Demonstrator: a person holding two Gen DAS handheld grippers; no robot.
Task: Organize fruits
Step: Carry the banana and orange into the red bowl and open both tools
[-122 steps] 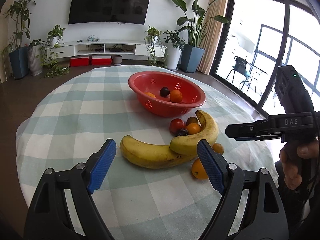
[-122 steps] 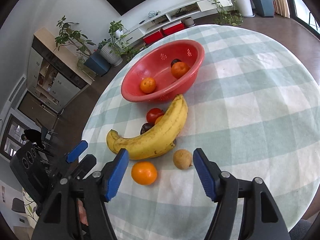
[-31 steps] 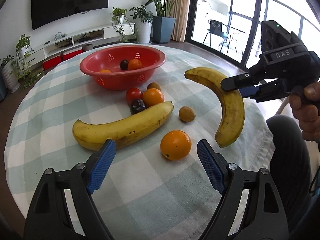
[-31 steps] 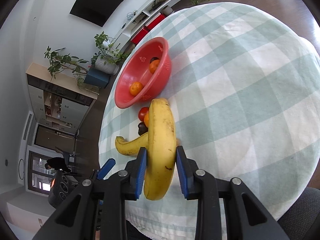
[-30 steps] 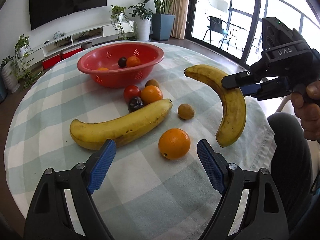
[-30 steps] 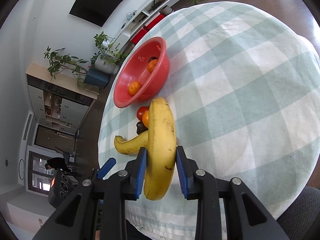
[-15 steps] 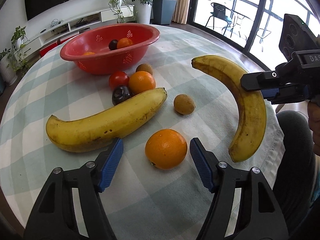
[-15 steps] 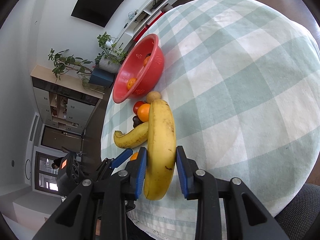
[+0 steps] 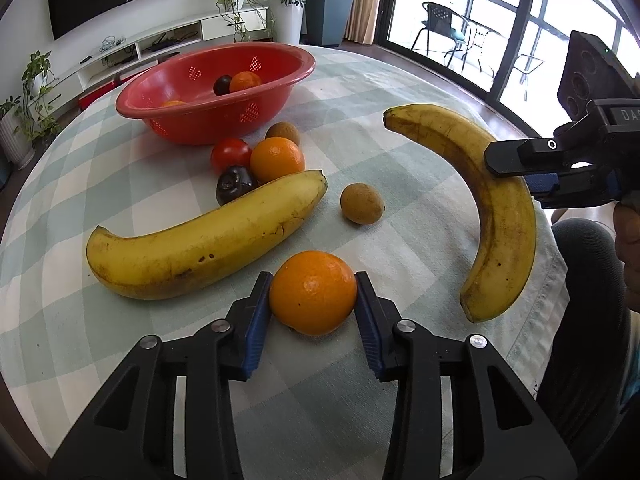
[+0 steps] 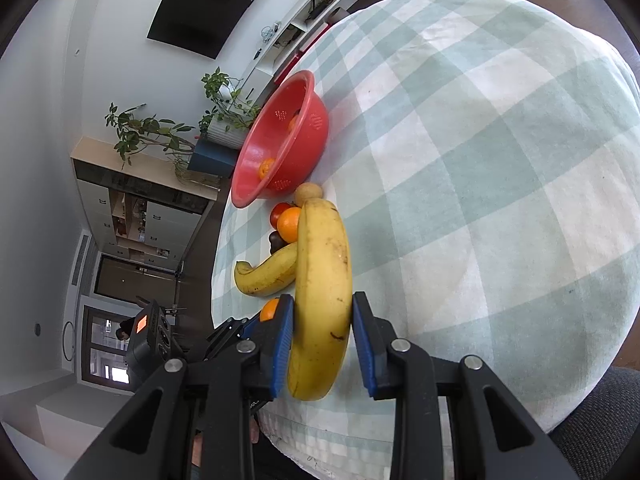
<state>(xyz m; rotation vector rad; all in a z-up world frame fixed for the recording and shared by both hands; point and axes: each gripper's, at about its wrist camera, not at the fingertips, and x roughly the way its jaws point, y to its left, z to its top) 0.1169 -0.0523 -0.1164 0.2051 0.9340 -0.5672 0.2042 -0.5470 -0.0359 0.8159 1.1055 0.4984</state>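
Left gripper (image 9: 313, 300), low centre of the left wrist view: jaws just closing in, blue pads (image 9: 256, 320) now touching both sides of an orange (image 9: 313, 293) resting on the checked tablecloth (image 9: 400, 92). Gripping that orange, still down on the cloth.

Right gripper (image 10: 323, 344), bottom centre of the right wrist view: clamped on a curved banana (image 10: 323, 300), pads pressed against its flanks near the lower end. Same held banana (image 9: 492, 208) at the right of the left wrist view, hanging above the cloth edge, with the black body of the right gripper (image 9: 516, 162) reaching in from the right margin.

Second banana (image 9: 208, 236) lying on the cloth at centre left, just left of the gripped orange. Above its upper end, a tight cluster: dark plum (image 9: 234, 186), tomato (image 9: 231, 154), a second orange (image 9: 277, 159) and a brown kiwi-like fruit (image 9: 282, 133). Another small brown fruit (image 9: 361, 203) alone, between the lying banana's tip and the held one.

Red perforated basket (image 9: 248, 114) in the upper left centre, just beyond the cluster, holding a dark plum (image 9: 222, 85), an orange (image 9: 245, 81) and another orange (image 9: 173, 103) barely visible behind the rim.

A person's fingers (image 9: 628, 232) at the far right margin, a dark-clothed knee (image 9: 580, 280) below them.
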